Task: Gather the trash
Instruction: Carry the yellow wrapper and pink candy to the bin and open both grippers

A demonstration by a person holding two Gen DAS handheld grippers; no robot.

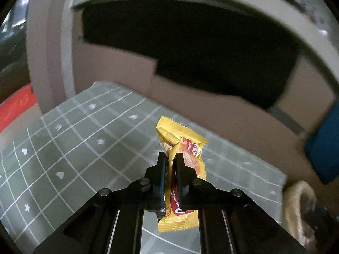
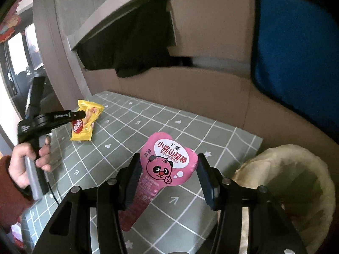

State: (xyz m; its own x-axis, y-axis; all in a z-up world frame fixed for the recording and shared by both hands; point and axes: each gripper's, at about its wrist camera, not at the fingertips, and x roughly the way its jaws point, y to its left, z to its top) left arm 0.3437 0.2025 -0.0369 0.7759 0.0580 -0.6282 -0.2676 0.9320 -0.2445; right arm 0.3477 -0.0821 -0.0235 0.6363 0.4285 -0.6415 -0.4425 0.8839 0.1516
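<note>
My left gripper (image 1: pixel 170 156) is shut on a yellow snack wrapper (image 1: pixel 186 148) and holds it above the green checked tablecloth (image 1: pixel 84 139). In the right wrist view the same wrapper (image 2: pixel 85 122) hangs in the left gripper (image 2: pixel 81 114) at the left. My right gripper (image 2: pixel 168 165) is open, its fingers on either side of a pink bear-face wrapper (image 2: pixel 167 163) lying flat on the cloth. A cream woven basket (image 2: pixel 296 182) stands just right of the right gripper, off the table's corner.
A cardboard box wall (image 2: pixel 190 89) with a black cloth (image 2: pixel 135 42) over it runs along the table's far edge. A blue object (image 2: pixel 296 48) stands at the right. The basket rim (image 1: pixel 296 209) shows at the lower right in the left wrist view.
</note>
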